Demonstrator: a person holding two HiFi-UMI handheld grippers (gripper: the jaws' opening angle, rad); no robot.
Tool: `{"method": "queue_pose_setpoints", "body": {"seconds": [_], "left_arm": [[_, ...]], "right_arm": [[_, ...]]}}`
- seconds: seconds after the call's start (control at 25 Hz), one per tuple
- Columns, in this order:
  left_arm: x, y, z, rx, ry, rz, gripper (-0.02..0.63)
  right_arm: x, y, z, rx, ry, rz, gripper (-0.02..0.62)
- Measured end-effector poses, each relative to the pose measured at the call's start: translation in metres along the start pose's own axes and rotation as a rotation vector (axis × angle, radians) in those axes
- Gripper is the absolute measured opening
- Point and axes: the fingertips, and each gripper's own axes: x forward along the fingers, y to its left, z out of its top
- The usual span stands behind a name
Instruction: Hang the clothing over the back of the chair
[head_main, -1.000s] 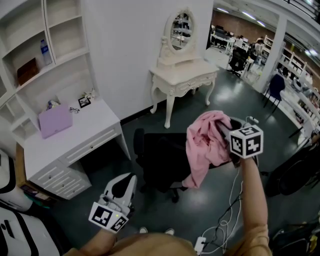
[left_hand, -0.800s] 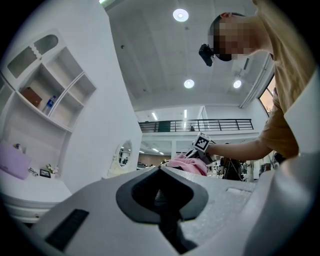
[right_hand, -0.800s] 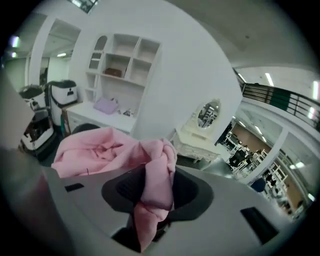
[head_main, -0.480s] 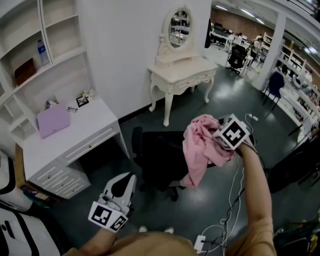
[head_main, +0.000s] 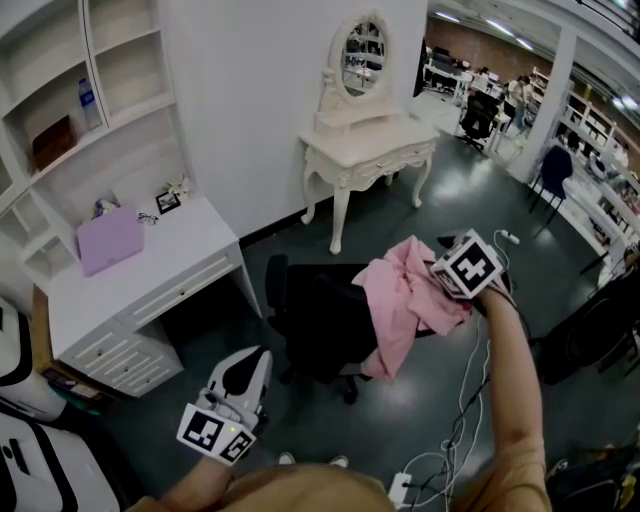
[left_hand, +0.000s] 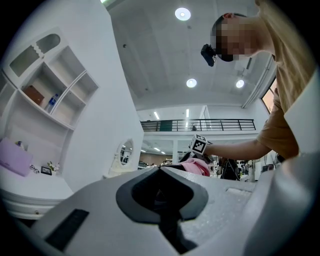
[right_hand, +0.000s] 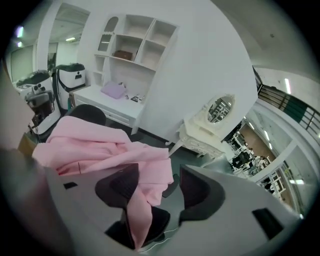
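Observation:
A pink garment (head_main: 405, 300) lies draped over the back of the black office chair (head_main: 320, 325), one end hanging down its right side. My right gripper (head_main: 445, 290) sits at the garment's right edge, under its marker cube. In the right gripper view its jaws (right_hand: 155, 187) are opening and stand wide apart. A fold of the pink garment (right_hand: 100, 145) hangs between them against the left pad without being pressed. My left gripper (head_main: 245, 375) stays low at the bottom left, away from the chair. Its jaws (left_hand: 162, 192) are together with nothing in them.
A white desk (head_main: 150, 280) with drawers stands left of the chair, a lilac case (head_main: 110, 240) on it and shelves (head_main: 90, 90) above. A cream vanity table with an oval mirror (head_main: 365, 150) is behind. Cables and a power strip (head_main: 400, 490) lie on the dark floor at the right.
My right gripper came down and rolled, and the bunched pink garment settled lower onto the chair back. Its jaws have let go of the cloth. The left gripper has not moved.

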Motion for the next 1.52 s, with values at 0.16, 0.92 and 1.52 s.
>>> {"method": "queue_pose_setpoints", "body": {"seconds": [0.16, 0.92, 1.52], "left_arm": [[0.006, -0.005, -0.001, 0.003, 0.002, -0.014, 0.003], [0.011, -0.001, -0.006, -0.013, 0.012, -0.009, 0.003], [0.014, -0.008, 0.0, -0.009, 0.001, -0.034, 0.003]], "right_arm": [[-0.003, -0.009, 0.0, 0.034, -0.04, -0.051, 0.26], [-0.036, -0.043, -0.004, 0.157, -0.253, -0.285, 0.081], [-0.077, -0.05, -0.007, 0.275, -0.426, -0.373, 0.003]]}}
